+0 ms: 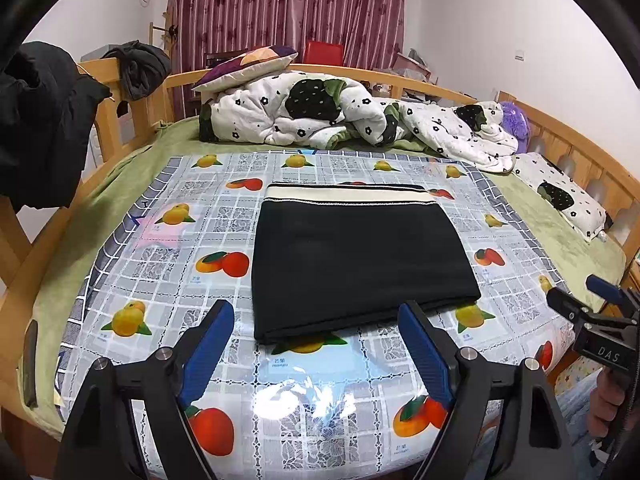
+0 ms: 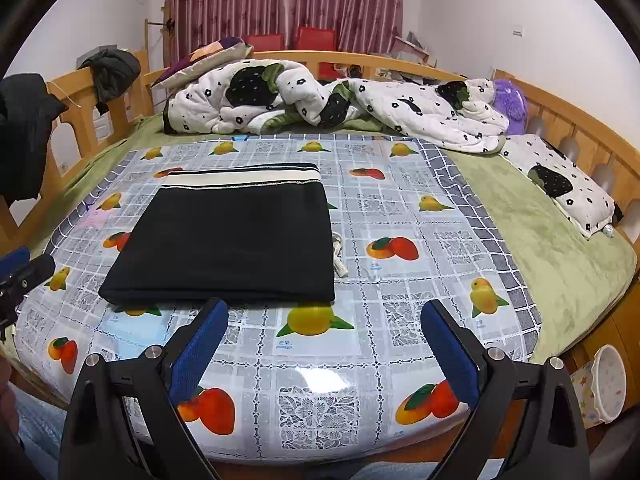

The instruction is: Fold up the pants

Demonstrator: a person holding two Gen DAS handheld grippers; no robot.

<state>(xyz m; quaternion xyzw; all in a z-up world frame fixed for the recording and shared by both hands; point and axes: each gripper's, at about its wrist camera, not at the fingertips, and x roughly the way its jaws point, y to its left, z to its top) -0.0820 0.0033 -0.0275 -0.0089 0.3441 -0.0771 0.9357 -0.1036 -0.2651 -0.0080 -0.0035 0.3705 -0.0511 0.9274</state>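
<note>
The black pants point(image 1: 356, 264) lie folded into a flat rectangle on the fruit-print plastic cloth point(image 1: 160, 256), cream striped waistband at the far edge. They also show in the right wrist view point(image 2: 232, 244), with a pale drawstring point(image 2: 339, 256) poking out at their right side. My left gripper point(image 1: 316, 316) is open and empty, held just in front of the pants' near edge. My right gripper point(image 2: 326, 316) is open and empty, in front of the pants' near right corner; it also shows at the right edge of the left wrist view point(image 1: 588, 300).
A crumpled white floral quilt point(image 1: 344, 116) and a pillow point(image 1: 248, 66) lie at the far end of the bed. A second floral pillow point(image 2: 568, 184) sits at the right by the wooden rail point(image 2: 580, 128). Dark clothes point(image 1: 40, 120) hang on the left rail.
</note>
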